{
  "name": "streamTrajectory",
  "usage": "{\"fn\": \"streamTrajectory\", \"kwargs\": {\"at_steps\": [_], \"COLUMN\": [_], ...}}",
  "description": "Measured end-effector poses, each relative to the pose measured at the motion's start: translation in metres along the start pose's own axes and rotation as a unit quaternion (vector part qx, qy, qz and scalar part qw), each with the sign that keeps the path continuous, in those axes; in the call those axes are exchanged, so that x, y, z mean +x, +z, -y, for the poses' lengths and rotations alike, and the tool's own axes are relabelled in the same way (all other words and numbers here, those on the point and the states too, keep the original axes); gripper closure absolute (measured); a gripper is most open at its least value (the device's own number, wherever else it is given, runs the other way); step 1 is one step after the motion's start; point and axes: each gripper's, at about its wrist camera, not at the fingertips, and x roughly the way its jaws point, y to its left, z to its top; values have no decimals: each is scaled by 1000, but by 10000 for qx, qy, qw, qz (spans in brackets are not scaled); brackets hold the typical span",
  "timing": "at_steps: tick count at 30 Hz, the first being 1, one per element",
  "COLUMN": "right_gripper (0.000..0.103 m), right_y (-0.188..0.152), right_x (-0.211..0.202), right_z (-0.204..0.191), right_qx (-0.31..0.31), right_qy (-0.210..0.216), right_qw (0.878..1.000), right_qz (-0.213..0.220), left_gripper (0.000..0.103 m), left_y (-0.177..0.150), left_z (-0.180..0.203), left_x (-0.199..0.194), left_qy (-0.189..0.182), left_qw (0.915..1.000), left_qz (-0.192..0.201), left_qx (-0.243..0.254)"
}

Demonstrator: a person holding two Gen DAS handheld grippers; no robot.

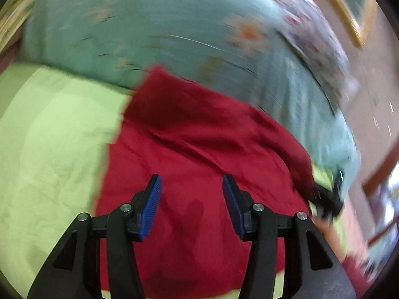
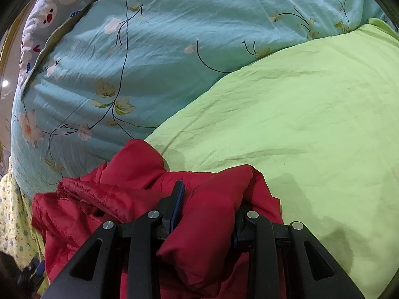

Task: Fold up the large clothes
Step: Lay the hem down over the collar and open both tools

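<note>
Lying on a green sheet, the red jacket fills the middle and bottom of the left wrist picture. The left gripper hangs over it with its blue pads apart and nothing between them. That picture is blurry. In the right wrist picture, the right gripper at the bottom squeezes a puffy fold of the red jacket. A blue quilt with flowers fills the upper left.
</note>
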Motion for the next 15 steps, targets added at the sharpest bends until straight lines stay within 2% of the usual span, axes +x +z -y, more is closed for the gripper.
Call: {"fn": "streamTrajectory", "kwargs": {"at_steps": [3, 5, 6, 7, 11, 13, 15], "right_gripper": [69, 66, 63, 61, 49, 43, 40], "right_y": [-1, -1, -1, -2, -11, -24, -36], "right_x": [-4, -10, -16, -27, -74, -100, -111], "right_z": [-3, -3, -3, -4, -14, -25, -37], "right_qx": [-94, -90, -62, -51, -306, -643, -1064], "right_qy": [17, 117, 190, 278, 578, 701, 743], "right_qw": [9999, 9999, 9998, 9995, 9962, 9922, 9882], "right_qz": [29, 53, 87, 166, 569, 807, 809], "left_gripper": [54, 54, 54, 52, 52, 52, 52], "left_y": [-9, -15, -19, -22, -20, -20, -19], "left_z": [31, 46, 49, 49, 48, 50, 52], "left_x": [12, 35, 49, 58, 70, 72, 74], "left_qy": [112, 726, 1101, 1298, 1479, 1535, 1589], "left_qw": [9977, 9902, 9831, 9788, 9757, 9752, 9743], "left_qz": [-244, -435, -545, -565, -500, -456, -404], "left_qx": [629, 1108, 1356, 1483, 1538, 1529, 1545]}}
